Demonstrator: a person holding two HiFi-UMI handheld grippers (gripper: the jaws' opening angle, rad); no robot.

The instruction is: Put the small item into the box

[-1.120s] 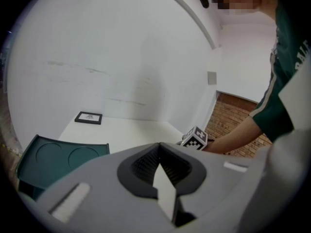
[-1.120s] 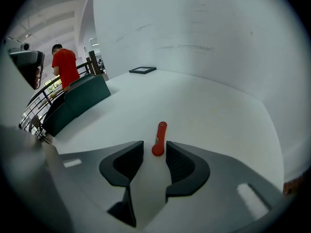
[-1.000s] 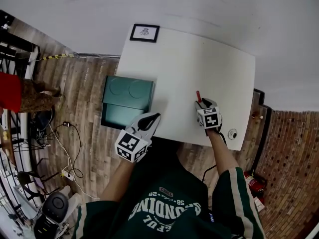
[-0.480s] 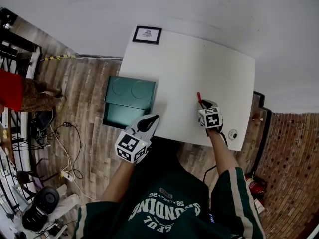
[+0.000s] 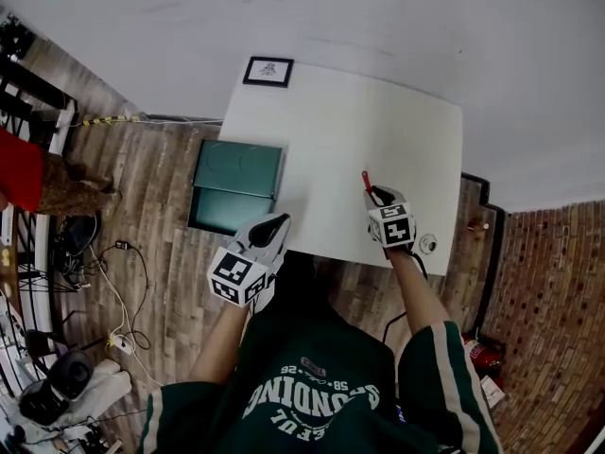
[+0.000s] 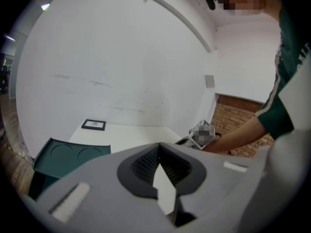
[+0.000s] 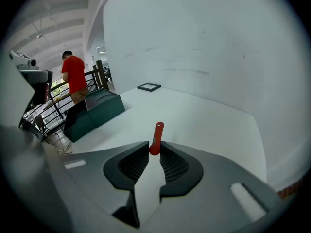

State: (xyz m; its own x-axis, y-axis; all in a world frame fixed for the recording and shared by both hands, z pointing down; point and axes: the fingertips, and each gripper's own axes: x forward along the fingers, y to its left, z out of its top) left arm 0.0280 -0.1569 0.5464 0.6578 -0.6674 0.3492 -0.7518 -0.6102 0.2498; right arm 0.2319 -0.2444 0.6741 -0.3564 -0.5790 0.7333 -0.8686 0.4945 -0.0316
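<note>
The small item is a short red stick. My right gripper is shut on its near end, and the rest pokes forward over the white table. In the head view the red stick sticks out of the right gripper near the table's front right. The dark green box stands open at the table's left edge, well to the left of that gripper. My left gripper hovers at the table's front edge by the box, shut and empty. In its own view the left gripper points at the box.
A small black picture frame lies at the table's far left corner. A small round white object sits at the front right corner. A person in a red shirt stands beyond the box by a railing. Cables lie on the wooden floor.
Both grippers keep their places, the right one at the red stick. Only the head view has shifted a little.
</note>
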